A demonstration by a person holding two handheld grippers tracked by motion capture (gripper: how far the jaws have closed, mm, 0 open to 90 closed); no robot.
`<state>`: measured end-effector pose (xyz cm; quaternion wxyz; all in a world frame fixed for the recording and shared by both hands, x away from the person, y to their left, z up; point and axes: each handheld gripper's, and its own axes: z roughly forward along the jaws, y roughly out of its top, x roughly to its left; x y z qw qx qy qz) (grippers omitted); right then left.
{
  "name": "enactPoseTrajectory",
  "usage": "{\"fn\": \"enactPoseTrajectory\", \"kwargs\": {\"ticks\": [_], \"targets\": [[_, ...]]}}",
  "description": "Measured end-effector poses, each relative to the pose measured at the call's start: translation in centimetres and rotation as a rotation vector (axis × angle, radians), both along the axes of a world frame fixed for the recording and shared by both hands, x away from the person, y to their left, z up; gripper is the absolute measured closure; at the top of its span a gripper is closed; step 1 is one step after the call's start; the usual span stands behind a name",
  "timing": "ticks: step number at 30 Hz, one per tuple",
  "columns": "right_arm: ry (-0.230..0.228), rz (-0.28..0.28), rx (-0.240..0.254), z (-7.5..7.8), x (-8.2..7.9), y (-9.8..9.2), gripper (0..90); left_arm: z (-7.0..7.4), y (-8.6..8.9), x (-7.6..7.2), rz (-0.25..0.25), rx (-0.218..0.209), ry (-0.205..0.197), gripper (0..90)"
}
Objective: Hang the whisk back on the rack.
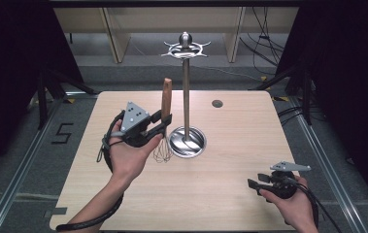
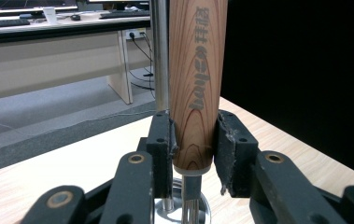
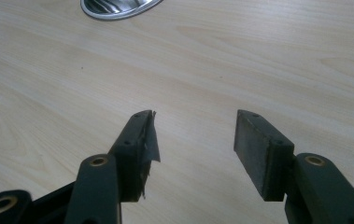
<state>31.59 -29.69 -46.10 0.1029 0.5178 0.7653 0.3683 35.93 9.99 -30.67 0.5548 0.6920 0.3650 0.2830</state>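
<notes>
A whisk with a wooden handle [image 1: 166,99] and a wire head [image 1: 162,152] hangs upright just left of a metal stand. My left gripper [image 1: 164,123] is shut on the lower end of the handle [image 2: 194,88], its pads pressed against both sides. The stand has a tall pole [image 1: 186,97], a round steel base [image 1: 187,141] and a ring of hooks [image 1: 186,48] on top. The pole [image 2: 159,56] rises right behind the handle in the left gripper view. My right gripper [image 1: 252,184] rests low over the table's front right, open and holding nothing [image 3: 195,135].
The light wooden table [image 1: 230,160] has a small round hole cover [image 1: 217,103] near its far edge. The stand's base edge [image 3: 118,7] lies ahead of the right gripper. Dark curtains flank the table, with shelving legs and cables on the floor beyond.
</notes>
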Motion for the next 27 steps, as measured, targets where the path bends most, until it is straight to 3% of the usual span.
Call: {"fn": "enactPoseTrajectory", "kwargs": {"ticks": [27], "targets": [[0.002,-0.001,0.0,0.0,0.0,0.0,48.1,1.3,-1.2,0.5,0.036,0.009,0.009,68.2]]}}
